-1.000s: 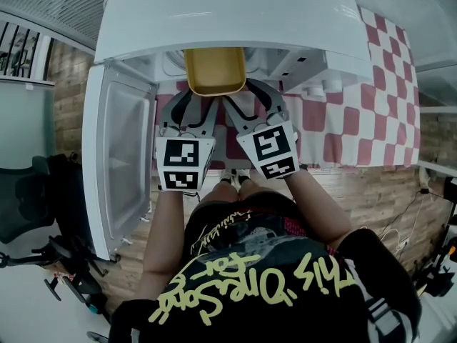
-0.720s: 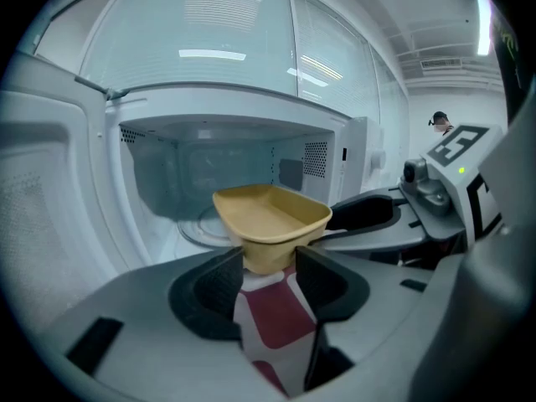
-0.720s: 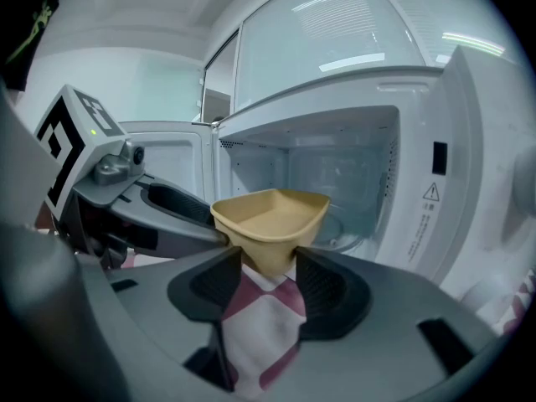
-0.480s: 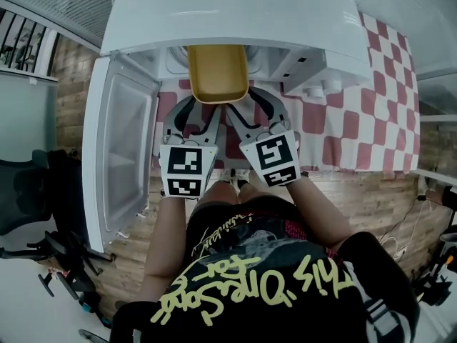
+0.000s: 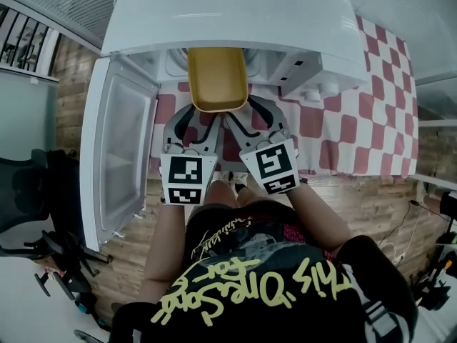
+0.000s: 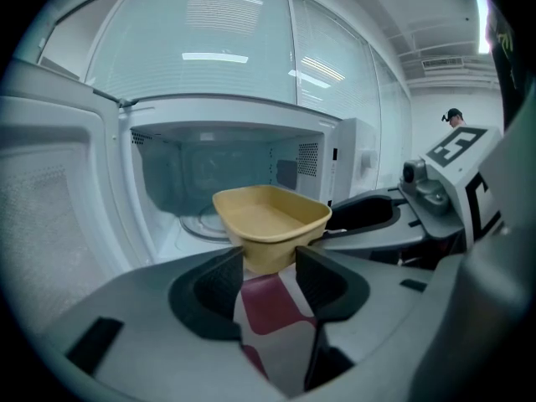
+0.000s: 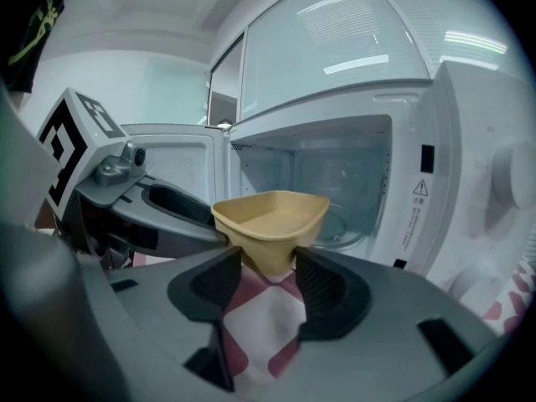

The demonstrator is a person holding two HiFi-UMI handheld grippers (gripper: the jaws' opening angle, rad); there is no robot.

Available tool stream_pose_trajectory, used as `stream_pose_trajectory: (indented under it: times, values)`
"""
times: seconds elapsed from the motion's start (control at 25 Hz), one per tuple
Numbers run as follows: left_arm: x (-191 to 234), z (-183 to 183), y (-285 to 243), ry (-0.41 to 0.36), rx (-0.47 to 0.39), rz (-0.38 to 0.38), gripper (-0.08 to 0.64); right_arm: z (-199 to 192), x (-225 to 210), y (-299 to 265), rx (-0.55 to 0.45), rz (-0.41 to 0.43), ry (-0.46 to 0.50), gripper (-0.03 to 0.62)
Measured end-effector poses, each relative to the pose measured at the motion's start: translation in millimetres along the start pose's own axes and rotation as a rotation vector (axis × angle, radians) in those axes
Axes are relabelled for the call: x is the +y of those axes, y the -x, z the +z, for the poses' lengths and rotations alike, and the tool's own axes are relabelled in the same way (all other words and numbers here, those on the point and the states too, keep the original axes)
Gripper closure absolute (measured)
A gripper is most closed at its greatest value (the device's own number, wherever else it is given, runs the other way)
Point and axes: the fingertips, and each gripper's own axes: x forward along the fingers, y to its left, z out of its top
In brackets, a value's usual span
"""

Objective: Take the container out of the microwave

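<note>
My left tongs (image 6: 269, 262) and right tongs (image 7: 268, 266) pinch the yellow container (image 5: 217, 77) at the front edge of the microwave (image 5: 235, 13)

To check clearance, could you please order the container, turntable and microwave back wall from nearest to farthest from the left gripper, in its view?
1. Container, between the jaws.
2. Turntable, on the microwave floor.
3. Back wall, deepest inside.

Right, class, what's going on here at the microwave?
A person holds a tool in each hand. The left tool and right tool each clamp a near corner of the yellow container, holding it in the air at the mouth of the open microwave, above a red-checked cloth. The door stands wide open.
</note>
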Motion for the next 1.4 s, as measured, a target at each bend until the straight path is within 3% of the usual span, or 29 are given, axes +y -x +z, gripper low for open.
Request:
stream_pose_trajectory:
  times: [0.56, 1.4]
  values:
    - [-8, -4, 12, -0.009, -0.013, 0.005, 0.362, -2, 8, 12, -0.017, 0.004, 0.009, 0.385]
    - [-34, -18, 78, -0.050, -0.065, -0.064, 0.362, -5, 60, 69, -0.044, -0.097, -0.005, 0.385]
